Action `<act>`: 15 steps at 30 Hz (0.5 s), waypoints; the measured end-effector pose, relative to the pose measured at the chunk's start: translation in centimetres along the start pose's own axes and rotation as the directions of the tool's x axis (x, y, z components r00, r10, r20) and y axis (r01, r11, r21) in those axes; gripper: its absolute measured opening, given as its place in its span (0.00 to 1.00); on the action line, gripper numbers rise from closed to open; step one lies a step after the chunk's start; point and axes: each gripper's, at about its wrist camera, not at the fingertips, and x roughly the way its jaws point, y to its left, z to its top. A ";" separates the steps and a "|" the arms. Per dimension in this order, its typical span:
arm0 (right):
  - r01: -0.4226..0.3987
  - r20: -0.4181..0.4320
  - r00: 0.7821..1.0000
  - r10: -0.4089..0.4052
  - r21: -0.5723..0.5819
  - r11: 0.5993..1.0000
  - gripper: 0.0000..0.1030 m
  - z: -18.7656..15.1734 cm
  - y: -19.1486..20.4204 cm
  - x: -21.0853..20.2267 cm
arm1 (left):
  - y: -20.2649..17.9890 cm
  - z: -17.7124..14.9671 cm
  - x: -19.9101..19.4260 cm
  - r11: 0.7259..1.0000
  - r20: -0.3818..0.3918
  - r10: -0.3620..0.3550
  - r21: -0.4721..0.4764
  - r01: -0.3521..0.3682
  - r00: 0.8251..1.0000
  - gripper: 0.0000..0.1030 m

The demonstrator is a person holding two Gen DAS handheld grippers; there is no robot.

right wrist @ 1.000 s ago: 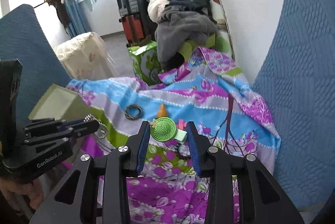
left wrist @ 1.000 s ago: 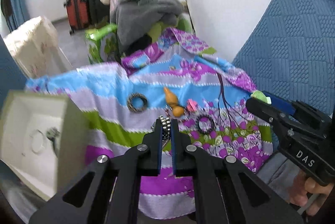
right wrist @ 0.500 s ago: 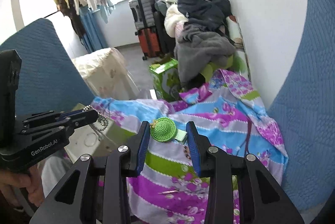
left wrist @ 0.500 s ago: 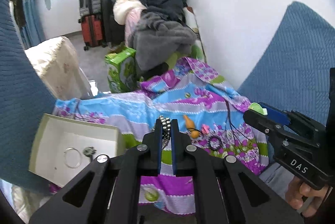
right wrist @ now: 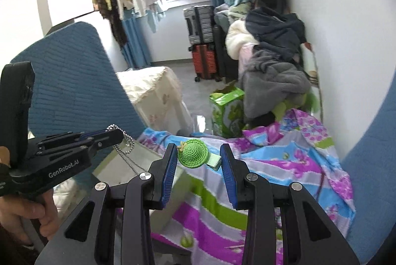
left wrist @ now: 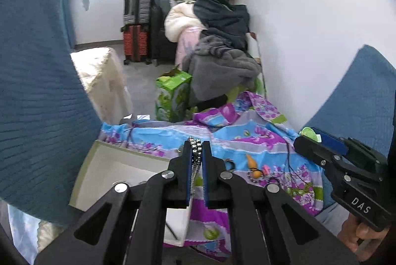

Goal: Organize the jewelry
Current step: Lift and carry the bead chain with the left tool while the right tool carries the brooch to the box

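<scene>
My left gripper (left wrist: 196, 150) is shut on a silver bead chain (left wrist: 195, 153) that hangs down between its pads, above the corner of an open cream box (left wrist: 116, 166). In the right wrist view that chain (right wrist: 125, 151) dangles from the left gripper (right wrist: 116, 135) over the box (right wrist: 109, 166). My right gripper (right wrist: 198, 153) is shut on a green hat-shaped hair clip (right wrist: 194, 153), held above the flowered cloth (right wrist: 259, 166). An orange gourd pendant (left wrist: 252, 163), a dark ring (left wrist: 229, 163) and a small pink piece (left wrist: 266, 169) lie on the cloth (left wrist: 247, 136).
Blue quilted cushions (left wrist: 37, 91) flank the cloth on both sides. Behind it stand a green carton (left wrist: 173, 91), a heap of clothes (left wrist: 217, 47) against the white wall, suitcases (left wrist: 137, 25) and a cream-covered stand (left wrist: 101, 82). A hand (right wrist: 27, 213) holds the left gripper.
Both grippers have risen and drawn back from the cloth, each still holding its piece. The room beyond now fills more of both views, and the box sits lower under the left gripper.
</scene>
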 end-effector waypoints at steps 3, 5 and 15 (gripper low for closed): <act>-0.023 -0.023 0.999 0.022 -0.014 1.000 0.32 0.0 1.6 1.6 | 2.3 -0.8 0.2 0.999 -0.011 0.024 -0.028 -0.024 1.000 0.07; -0.042 -0.042 0.998 0.041 -0.025 0.999 0.32 -0.2 2.9 3.0 | 3.7 -1.4 0.6 0.998 -0.029 0.029 -0.048 -0.030 0.999 0.07; -0.105 -0.169 0.981 0.095 -0.056 0.993 0.32 -3.0 7.5 9.9 | 8.5 -4.5 4.3 0.993 -0.118 0.032 -0.106 -0.045 0.993 0.07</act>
